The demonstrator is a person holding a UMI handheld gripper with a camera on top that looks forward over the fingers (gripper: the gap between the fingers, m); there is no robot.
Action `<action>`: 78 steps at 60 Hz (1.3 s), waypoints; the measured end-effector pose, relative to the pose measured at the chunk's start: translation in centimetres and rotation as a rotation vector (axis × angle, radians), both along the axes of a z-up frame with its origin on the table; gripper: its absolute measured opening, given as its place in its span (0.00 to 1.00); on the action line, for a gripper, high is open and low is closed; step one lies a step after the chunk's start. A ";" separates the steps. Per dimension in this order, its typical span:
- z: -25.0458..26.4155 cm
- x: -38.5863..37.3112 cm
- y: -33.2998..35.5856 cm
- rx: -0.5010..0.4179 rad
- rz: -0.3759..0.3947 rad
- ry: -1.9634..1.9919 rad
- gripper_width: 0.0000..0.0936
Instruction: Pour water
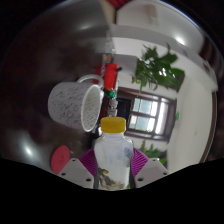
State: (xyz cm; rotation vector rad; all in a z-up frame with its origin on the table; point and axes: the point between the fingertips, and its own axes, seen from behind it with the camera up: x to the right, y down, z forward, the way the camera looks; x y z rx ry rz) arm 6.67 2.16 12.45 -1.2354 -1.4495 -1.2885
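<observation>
My gripper (pixel 113 172) is shut on a clear plastic bottle (pixel 112 157) with a yellow cap (pixel 113 125). Both purple pads (pixel 89 161) press on the bottle's sides. The bottle stands upright between the fingers and is held in the air. A grey speckled mug (pixel 74 102) with a handle hangs in view just beyond and to the left of the bottle's cap, its mouth turned toward the bottle. The water inside the bottle is hard to tell.
A red and green object (pixel 108 82) sits beside the mug's rim. A green potted plant (pixel 158 68) stands beyond on the right, above a window (pixel 148 112). A red round object (pixel 63 155) lies low on the left.
</observation>
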 end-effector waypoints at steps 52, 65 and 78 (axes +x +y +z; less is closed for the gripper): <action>3.3 4.4 0.3 -0.208 -0.114 1.606 0.44; -1.7 5.2 0.9 -0.229 -0.146 1.755 0.44; -4.7 5.3 0.9 -0.178 -0.150 1.720 0.45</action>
